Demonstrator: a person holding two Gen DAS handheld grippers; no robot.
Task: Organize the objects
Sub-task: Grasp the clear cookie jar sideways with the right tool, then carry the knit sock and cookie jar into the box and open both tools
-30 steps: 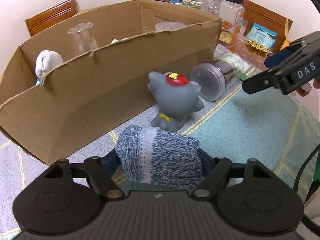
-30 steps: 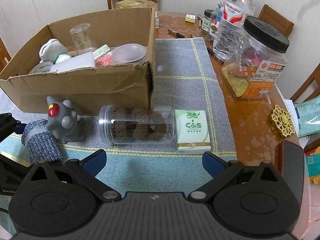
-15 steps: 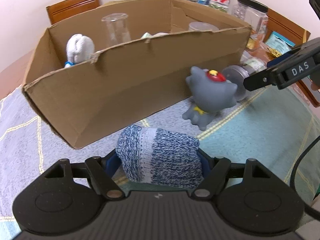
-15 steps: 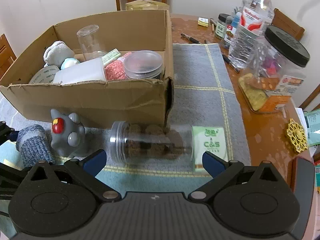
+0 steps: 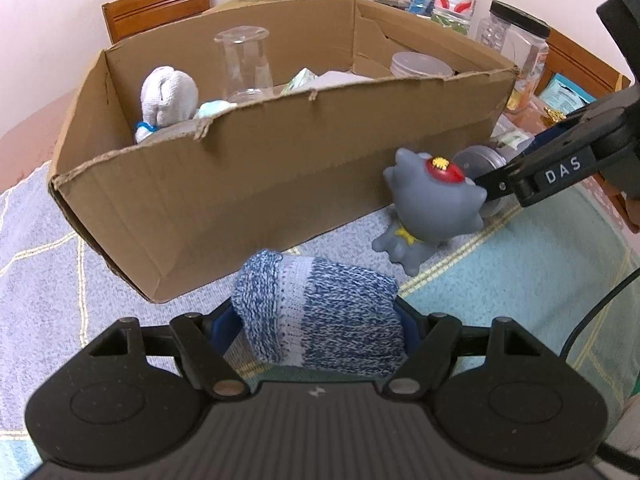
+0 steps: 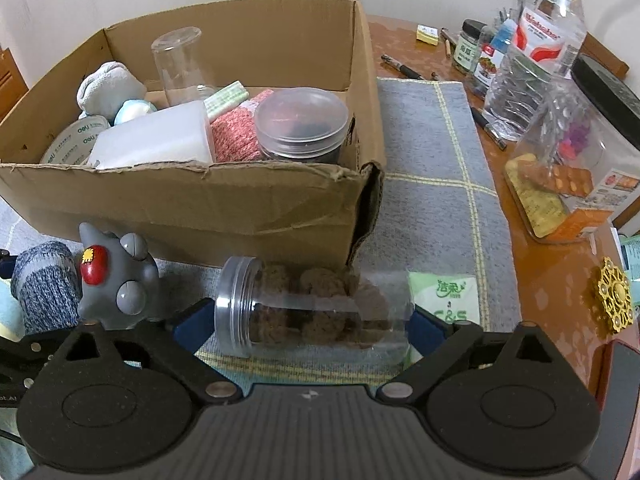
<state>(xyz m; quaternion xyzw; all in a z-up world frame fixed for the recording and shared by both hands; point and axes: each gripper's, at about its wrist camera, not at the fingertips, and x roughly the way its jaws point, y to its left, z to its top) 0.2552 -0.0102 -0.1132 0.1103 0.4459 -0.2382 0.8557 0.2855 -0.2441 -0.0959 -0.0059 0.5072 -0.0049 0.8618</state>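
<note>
My left gripper (image 5: 316, 320) is shut on a rolled blue-and-white knit sock (image 5: 320, 312), held above the mat in front of the cardboard box (image 5: 260, 184). The sock also shows in the right wrist view (image 6: 44, 288). My right gripper (image 6: 312, 320) is open, its blue pads on either side of a clear jar of brown balls (image 6: 312, 308) lying on its side in front of the box (image 6: 192, 200). A grey toy figure with a red patch (image 5: 432, 208) stands beside the jar; it also shows in the right wrist view (image 6: 116, 280).
The box holds a glass (image 6: 180, 64), a white container (image 6: 156, 140), a lidded jar (image 6: 300, 124), a red cloth and a grey sock ball (image 5: 168, 96). A C&S tissue pack (image 6: 448, 300) lies behind the jar. Bottles and a big snack jar (image 6: 568, 160) stand right.
The left gripper has risen and swung left with the sock, seeing into the box. The right gripper has moved forward and down until its pads flank the lying jar.
</note>
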